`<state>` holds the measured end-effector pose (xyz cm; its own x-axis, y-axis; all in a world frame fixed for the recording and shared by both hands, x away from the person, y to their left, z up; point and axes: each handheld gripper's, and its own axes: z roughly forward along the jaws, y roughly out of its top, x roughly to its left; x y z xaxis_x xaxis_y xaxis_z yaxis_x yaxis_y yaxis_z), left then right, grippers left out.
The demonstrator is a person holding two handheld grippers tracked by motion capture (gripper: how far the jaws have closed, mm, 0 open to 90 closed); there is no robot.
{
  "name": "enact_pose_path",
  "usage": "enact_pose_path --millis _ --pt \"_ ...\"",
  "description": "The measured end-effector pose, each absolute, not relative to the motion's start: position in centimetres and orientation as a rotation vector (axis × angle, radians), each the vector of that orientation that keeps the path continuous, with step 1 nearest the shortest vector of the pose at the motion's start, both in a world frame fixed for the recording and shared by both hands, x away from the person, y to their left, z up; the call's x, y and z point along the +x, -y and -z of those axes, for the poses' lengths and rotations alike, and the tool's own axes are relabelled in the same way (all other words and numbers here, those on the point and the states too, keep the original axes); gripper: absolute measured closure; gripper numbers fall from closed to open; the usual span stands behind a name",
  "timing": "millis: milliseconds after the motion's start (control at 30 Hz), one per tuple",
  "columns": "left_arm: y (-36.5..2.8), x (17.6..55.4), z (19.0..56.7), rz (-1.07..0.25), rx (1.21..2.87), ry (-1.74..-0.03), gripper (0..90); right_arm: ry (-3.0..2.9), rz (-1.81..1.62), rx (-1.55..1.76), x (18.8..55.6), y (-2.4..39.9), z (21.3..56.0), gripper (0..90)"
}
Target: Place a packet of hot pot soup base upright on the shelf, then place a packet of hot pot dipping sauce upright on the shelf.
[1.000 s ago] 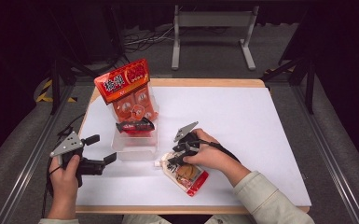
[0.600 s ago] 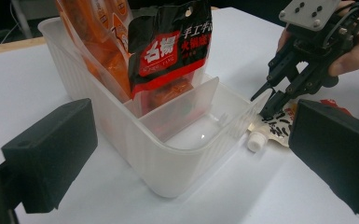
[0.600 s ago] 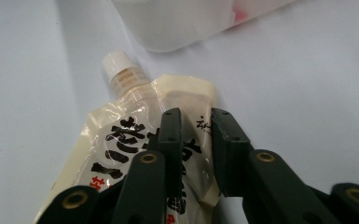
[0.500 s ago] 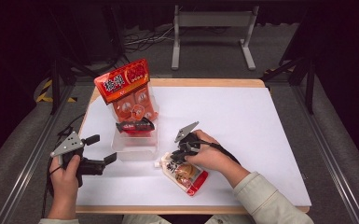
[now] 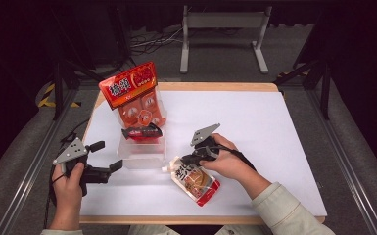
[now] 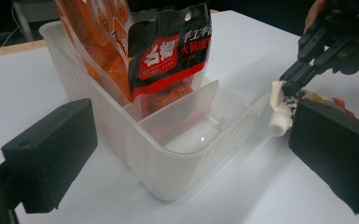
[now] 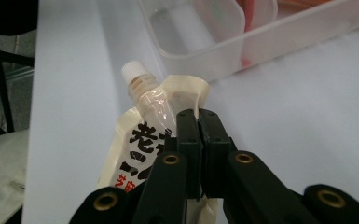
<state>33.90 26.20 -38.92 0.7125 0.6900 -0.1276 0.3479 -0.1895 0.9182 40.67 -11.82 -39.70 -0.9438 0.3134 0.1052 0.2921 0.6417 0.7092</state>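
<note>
A cream and red spouted pouch (image 5: 194, 179) lies flat on the white table in front of a clear plastic bin (image 5: 142, 155). My right gripper (image 5: 190, 158) is shut on the pouch's top corner beside the white cap; in the right gripper view the pouch (image 7: 142, 133) is pinched by the gripper (image 7: 198, 117). Left of the bin, my left gripper (image 5: 106, 156) is held open with nothing between its jaws. In the left gripper view, the left gripper (image 6: 191, 140) faces the bin (image 6: 168, 163), with the pouch's cap (image 6: 277, 125) and the right gripper (image 6: 303, 72) beyond.
The bin has dividers. A tall orange-red snack bag (image 5: 131, 91) and a black and red packet (image 5: 141, 132) stand in its far compartments; the near compartment (image 6: 200, 135) holds nothing. The white table (image 5: 274, 127) has a wooden rim, and open surface lies to the right.
</note>
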Motion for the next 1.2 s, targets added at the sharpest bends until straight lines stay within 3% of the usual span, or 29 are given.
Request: enact_pose_path --millis 633,1200 --pt "-25.9 33.7 38.7 -0.377 1.781 -0.813 1.9 -2.664 -1.539 0.396 37.1 14.5 35.2 89.9" --pt "-25.3 33.8 38.5 -0.384 1.756 -0.782 1.9 -2.351 -1.785 0.452 37.0 16.1 33.4 90.0"
